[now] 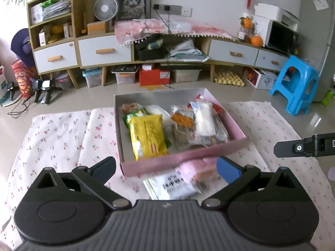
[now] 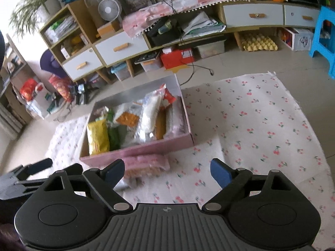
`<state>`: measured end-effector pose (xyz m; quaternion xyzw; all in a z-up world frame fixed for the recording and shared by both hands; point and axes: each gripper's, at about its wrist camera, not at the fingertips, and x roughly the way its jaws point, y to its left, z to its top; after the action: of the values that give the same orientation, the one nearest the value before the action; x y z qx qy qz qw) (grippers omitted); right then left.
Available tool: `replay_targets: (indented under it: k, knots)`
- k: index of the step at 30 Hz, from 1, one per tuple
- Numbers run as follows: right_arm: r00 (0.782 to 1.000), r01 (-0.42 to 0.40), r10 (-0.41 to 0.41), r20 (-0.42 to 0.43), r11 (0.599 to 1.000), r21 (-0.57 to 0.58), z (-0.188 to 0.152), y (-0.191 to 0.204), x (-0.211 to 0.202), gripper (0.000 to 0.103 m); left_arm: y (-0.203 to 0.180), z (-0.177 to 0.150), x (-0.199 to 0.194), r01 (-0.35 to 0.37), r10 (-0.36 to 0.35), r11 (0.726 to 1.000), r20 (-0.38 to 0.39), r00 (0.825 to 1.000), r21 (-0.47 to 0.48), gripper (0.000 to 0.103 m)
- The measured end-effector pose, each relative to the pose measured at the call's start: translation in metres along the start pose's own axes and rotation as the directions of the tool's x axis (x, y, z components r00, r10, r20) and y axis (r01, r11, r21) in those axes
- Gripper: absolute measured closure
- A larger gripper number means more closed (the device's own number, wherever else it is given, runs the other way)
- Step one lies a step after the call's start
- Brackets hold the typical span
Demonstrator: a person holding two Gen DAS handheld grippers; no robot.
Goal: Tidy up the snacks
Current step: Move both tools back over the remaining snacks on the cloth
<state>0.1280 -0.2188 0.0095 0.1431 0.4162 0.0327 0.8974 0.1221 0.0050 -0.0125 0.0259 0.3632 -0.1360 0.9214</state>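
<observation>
A pink box (image 1: 184, 161) with a silver inside sits on the cherry-print cloth (image 1: 58, 138) and holds several snack packs, among them a yellow pack (image 1: 147, 137) and a white pack (image 1: 203, 117). A pink snack pack (image 1: 199, 172) and a white printed pack (image 1: 171, 185) lie on the cloth just in front of the box. My left gripper (image 1: 166, 170) is open, fingers either side of these two packs. My right gripper (image 2: 167, 171) is open and empty, right of the pink pack (image 2: 146, 164); it shows in the left wrist view (image 1: 303, 147) at the right edge.
The box (image 2: 138, 152) stands left of a wide stretch of cloth (image 2: 261, 125). A long low cabinet (image 1: 104, 50) with drawers runs along the far wall. A blue plastic stool (image 1: 297, 85) stands at the right. Storage bins and an egg tray (image 1: 228, 77) sit under the cabinet.
</observation>
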Motion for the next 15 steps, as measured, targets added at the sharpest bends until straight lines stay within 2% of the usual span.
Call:
replay_targets:
  k: [8, 11, 13, 15]
  knots:
    - [1.0, 0.026, -0.025, 0.005, 0.995, -0.1, -0.027, 0.003, -0.015, 0.012, -0.003, -0.024, -0.013, 0.037, -0.037, 0.999, 0.001, 0.999, 0.007, 0.001]
    - [0.999, 0.041, -0.037, 0.032, 0.99, -0.137, -0.041, 0.0, -0.018, 0.007, 0.0, -0.042, -0.012, 0.06, -0.06, 0.998, 0.021, 0.998, -0.006, 0.001]
    - [0.998, 0.062, -0.057, 0.036, 0.985, -0.16, -0.05, -0.004, -0.017, 0.007, -0.002, -0.049, -0.006, 0.055, -0.055, 0.998, -0.013, 0.998, 0.021, 0.001]
    - [0.997, 0.078, -0.077, 0.013, 0.978, -0.194, -0.057, -0.007, -0.013, 0.007, -0.007, -0.054, -0.002, 0.06, -0.056, 0.994, -0.043, 0.997, 0.092, 0.001]
